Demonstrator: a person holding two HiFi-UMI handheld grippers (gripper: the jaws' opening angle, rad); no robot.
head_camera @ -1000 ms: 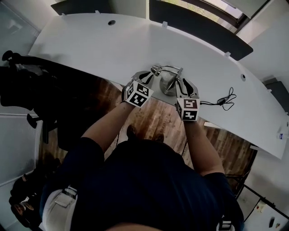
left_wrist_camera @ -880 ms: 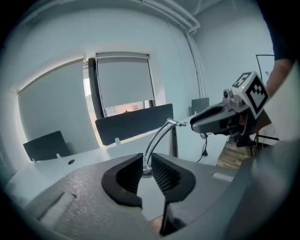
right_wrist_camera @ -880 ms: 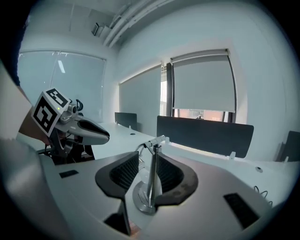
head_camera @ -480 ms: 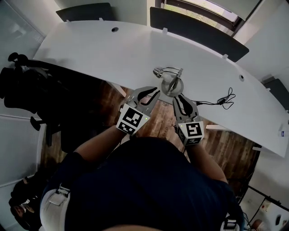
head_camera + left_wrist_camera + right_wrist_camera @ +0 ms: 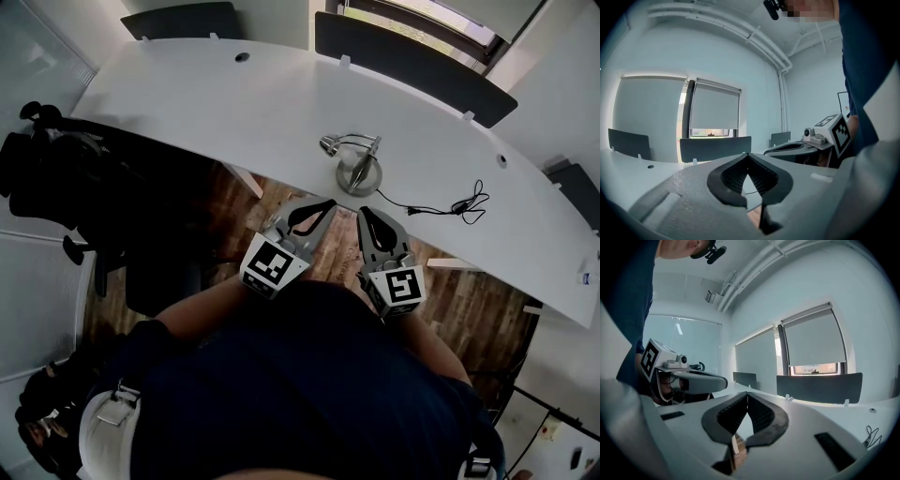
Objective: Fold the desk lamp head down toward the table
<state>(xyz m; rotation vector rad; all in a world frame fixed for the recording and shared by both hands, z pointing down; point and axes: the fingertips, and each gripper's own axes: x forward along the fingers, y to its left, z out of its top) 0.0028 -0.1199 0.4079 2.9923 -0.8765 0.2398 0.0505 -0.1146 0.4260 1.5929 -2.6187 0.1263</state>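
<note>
The lamp (image 5: 356,161) sits near the desk's (image 5: 216,103) near edge, its head lying low over the base, with its cord (image 5: 448,207) trailing right. Both grippers hang off the desk, above the wooden floor (image 5: 330,251), close to the person's body and apart from the lamp. The left gripper's (image 5: 328,203) jaws are closed tip to tip on nothing, and the right gripper's (image 5: 364,213) jaws are closed and empty too.

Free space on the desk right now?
Widest bare patch: white curved desk left of the silver desk lamp, up to the dark divider panels. Crowded only right of the lamp, where the black cable coils.
</note>
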